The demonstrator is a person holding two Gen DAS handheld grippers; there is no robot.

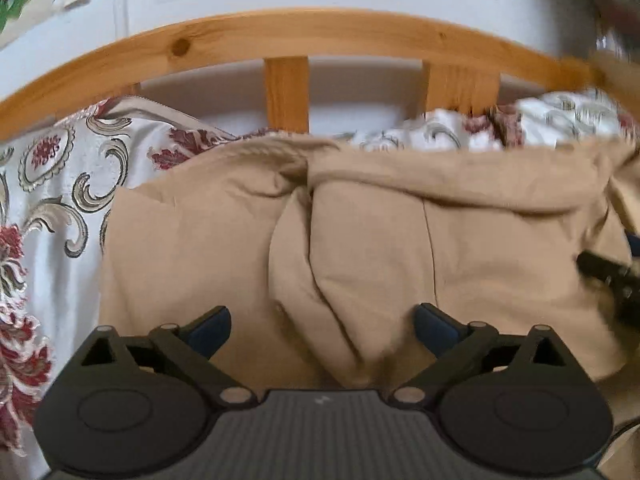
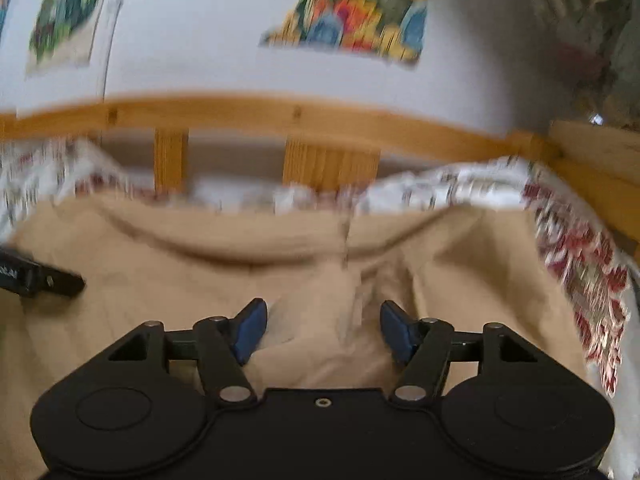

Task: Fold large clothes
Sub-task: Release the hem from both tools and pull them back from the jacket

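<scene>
- My left gripper (image 1: 322, 330) hangs just above the tan garment (image 1: 360, 248), jaws spread wide, blue pads well apart and nothing pinched between them.
- A raised ridge of the tan cloth runs up between those pads in the left wrist view, but neither pad presses on it.
- My right gripper (image 2: 322, 330) is also open, less wide than the left, its blue pads (image 2: 250, 330) clear of the fabric on either side of a soft crease.
- The tan garment (image 2: 280, 264) lies spread across the bed on top of a white bedspread (image 1: 56, 184) patterned with red flowers and grey scrolls.
- Its far edge is folded over into a thick rolled band, close to the wooden headboard (image 1: 288, 36).
- The bedspread shows to the left of the garment in the left wrist view and to the right of it (image 2: 576, 256) in the right wrist view.
- Each camera catches the other gripper's black tip at the edge of the frame, resting over the tan cloth: the right one (image 1: 608, 272) at the right, the left one (image 2: 36, 274) at the left.
- Behind the headboard (image 2: 280, 114) is a white wall with colourful pictures (image 2: 356, 8), too blurred to read.
</scene>
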